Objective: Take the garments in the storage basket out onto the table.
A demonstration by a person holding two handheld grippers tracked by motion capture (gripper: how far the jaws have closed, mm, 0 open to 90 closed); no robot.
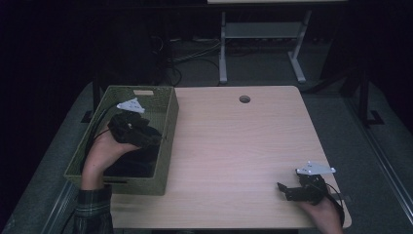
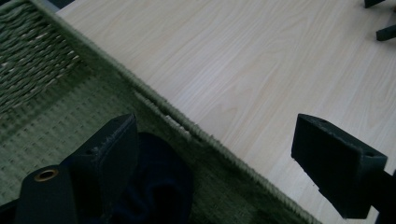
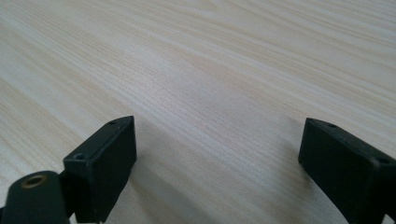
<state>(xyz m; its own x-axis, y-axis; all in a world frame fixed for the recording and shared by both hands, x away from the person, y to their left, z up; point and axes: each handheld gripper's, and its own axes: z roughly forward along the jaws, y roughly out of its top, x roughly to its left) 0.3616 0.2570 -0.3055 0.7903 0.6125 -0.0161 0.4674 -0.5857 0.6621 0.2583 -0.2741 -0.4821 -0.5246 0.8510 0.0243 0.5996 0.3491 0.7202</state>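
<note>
A green woven basket stands on the left part of the light wooden table. A dark cloth lies inside it. A hand holds my left gripper over the basket's right side. In the left gripper view this gripper is open, its jaws straddling the basket's rim, with the dark cloth under the left jaw and nothing held. My right gripper rests low near the table's front right corner. Seen from its own camera, the right gripper is open over bare wood.
A round cable hole sits near the table's far edge. Beyond the table stand white desk legs and cables on a dark floor. The right gripper's jaws show far off in the left gripper view.
</note>
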